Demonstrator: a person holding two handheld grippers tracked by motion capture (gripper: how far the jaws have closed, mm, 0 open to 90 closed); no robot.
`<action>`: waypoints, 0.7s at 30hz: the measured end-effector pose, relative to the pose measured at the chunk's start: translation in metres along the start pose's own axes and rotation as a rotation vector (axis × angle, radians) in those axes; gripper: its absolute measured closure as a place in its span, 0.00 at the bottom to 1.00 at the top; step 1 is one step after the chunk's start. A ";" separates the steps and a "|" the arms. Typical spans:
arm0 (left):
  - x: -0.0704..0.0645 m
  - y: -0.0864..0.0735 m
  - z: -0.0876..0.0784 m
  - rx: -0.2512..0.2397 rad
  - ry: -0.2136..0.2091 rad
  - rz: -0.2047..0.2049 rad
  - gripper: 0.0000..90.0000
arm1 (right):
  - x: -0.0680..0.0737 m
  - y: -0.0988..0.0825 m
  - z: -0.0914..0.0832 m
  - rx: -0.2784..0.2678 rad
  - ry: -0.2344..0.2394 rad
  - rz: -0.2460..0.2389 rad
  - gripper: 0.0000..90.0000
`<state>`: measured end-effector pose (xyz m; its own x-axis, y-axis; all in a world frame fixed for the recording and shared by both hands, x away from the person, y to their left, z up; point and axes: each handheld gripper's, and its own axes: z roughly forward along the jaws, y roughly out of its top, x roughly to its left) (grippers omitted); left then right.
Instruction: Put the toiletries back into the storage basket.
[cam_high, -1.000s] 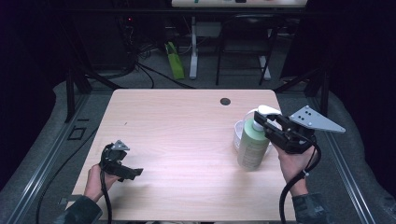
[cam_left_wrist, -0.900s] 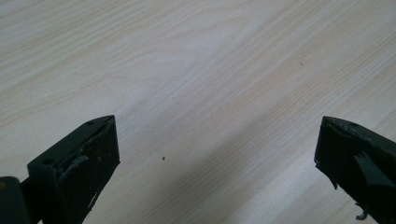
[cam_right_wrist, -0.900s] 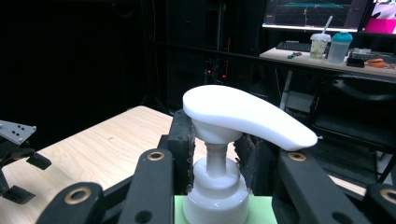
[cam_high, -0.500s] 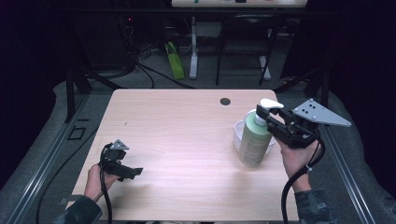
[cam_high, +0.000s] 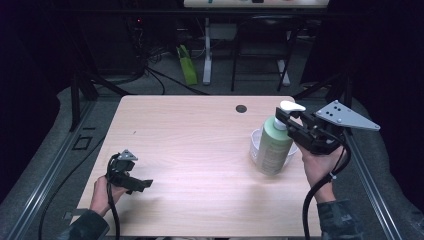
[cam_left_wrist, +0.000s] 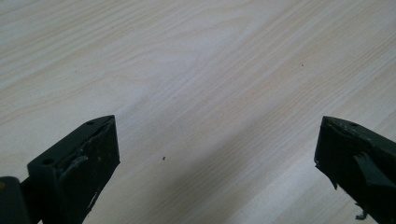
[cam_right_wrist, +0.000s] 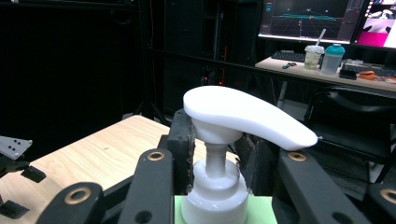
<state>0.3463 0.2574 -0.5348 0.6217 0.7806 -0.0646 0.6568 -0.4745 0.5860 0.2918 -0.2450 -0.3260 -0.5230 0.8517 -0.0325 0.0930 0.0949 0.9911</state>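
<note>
A light green pump bottle (cam_high: 272, 145) with a white pump head (cam_high: 291, 106) leans to the right at the table's right side. My right gripper (cam_high: 286, 121) is shut on its neck just under the pump. In the right gripper view the black jaws close on either side of the white collar (cam_right_wrist: 215, 196), below the pump head (cam_right_wrist: 243, 114). My left gripper (cam_high: 131, 176) rests low at the front left in a hand. Its jaws (cam_left_wrist: 217, 140) stand wide open over bare wood with nothing between them.
A white cup (cam_high: 256, 142) stands directly behind and left of the bottle. A dark round hole (cam_high: 241, 108) sits in the table (cam_high: 190, 135) near its far edge. Chairs, cables and desk legs stand on the dark floor beyond.
My right gripper with the bottle has shifted slightly up and to the right, tipping the bottle's top rightward so the pump head shows. The left gripper has stayed put.
</note>
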 end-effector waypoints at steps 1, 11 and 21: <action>0.000 0.000 0.000 -0.002 0.004 0.000 0.00 | 0.000 0.000 0.000 -0.001 0.000 -0.001 0.75; 0.000 0.000 0.000 -0.001 0.004 0.001 0.00 | -0.001 0.005 0.000 -0.007 0.001 0.002 0.75; -0.001 0.000 0.000 0.002 0.003 0.006 0.00 | -0.004 0.012 0.000 -0.019 -0.005 0.000 0.75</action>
<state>0.3460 0.2566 -0.5349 0.6246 0.7788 -0.0585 0.6535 -0.4802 0.5851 0.2944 -0.2472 -0.3137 -0.5187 0.8543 -0.0330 0.0768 0.0850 0.9934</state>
